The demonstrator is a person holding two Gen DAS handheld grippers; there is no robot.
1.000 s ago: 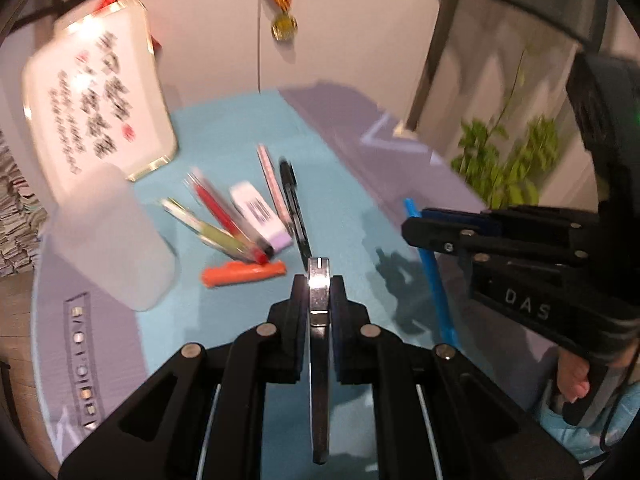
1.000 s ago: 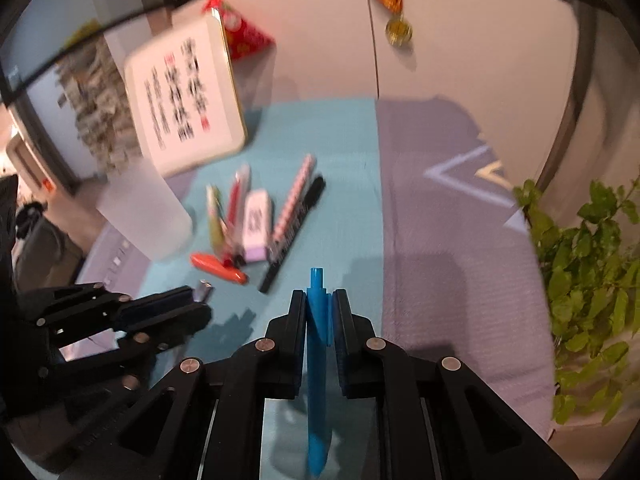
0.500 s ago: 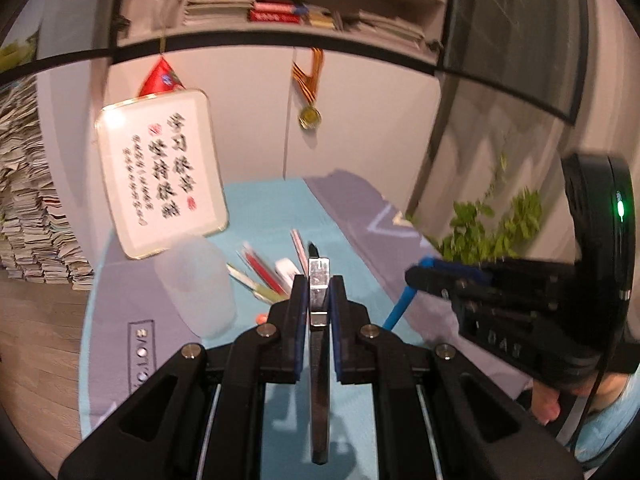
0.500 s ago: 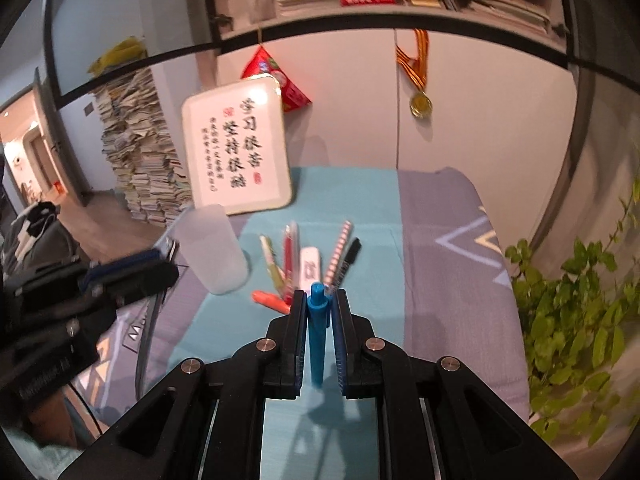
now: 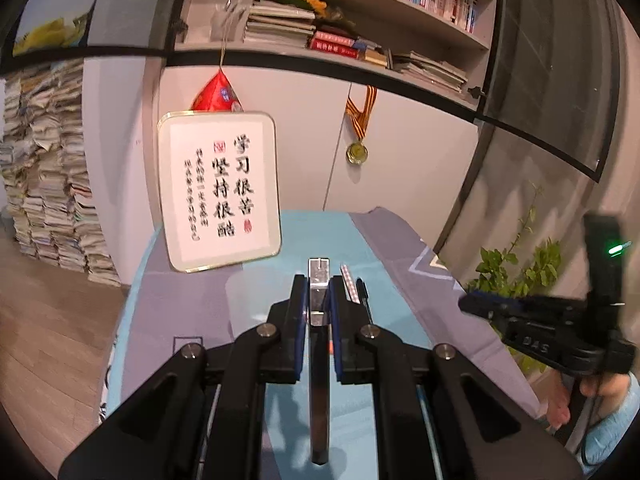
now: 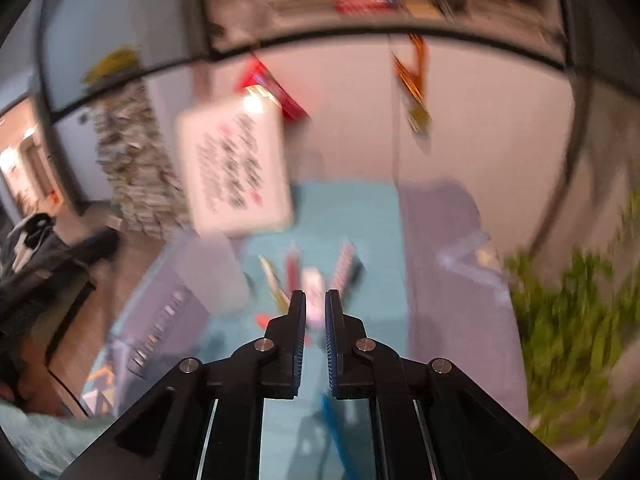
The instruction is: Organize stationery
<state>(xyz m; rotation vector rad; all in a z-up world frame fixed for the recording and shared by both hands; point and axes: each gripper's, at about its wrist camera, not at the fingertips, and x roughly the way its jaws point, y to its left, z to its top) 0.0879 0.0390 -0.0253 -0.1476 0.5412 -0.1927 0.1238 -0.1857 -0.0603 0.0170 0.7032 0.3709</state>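
Observation:
My left gripper (image 5: pixel 319 285) is shut on a flat silver bar (image 5: pixel 319 344) that runs back between its fingers, held above the blue mat (image 5: pixel 320 232). Beyond its tips lie a striped pen (image 5: pixel 349 288) and a black pen (image 5: pixel 365 298), with a frosted cup (image 5: pixel 256 296) to the left. In the blurred right wrist view my right gripper (image 6: pixel 316 300) has its jaws nearly together with nothing between them. A blue pen (image 6: pixel 338 432) shows below it, apart from the pads. Ahead lie the striped pen (image 6: pixel 346 264), a white eraser (image 6: pixel 312 284), a red pen (image 6: pixel 292 268) and the cup (image 6: pixel 216 276).
A framed calligraphy board (image 5: pixel 218 192) leans at the back of the table under a shelf of books. A medal (image 5: pixel 357 154) hangs on the wall. A green plant (image 5: pixel 516 272) stands to the right, paper stacks (image 5: pixel 40 180) to the left. A hand (image 5: pixel 600 390) holds the right gripper (image 5: pixel 480 304).
Both grippers have risen and now look more at the wall and shelf. The blue pen, gripped by the right jaws before, is now out of them and lower down. The left still holds the bar.

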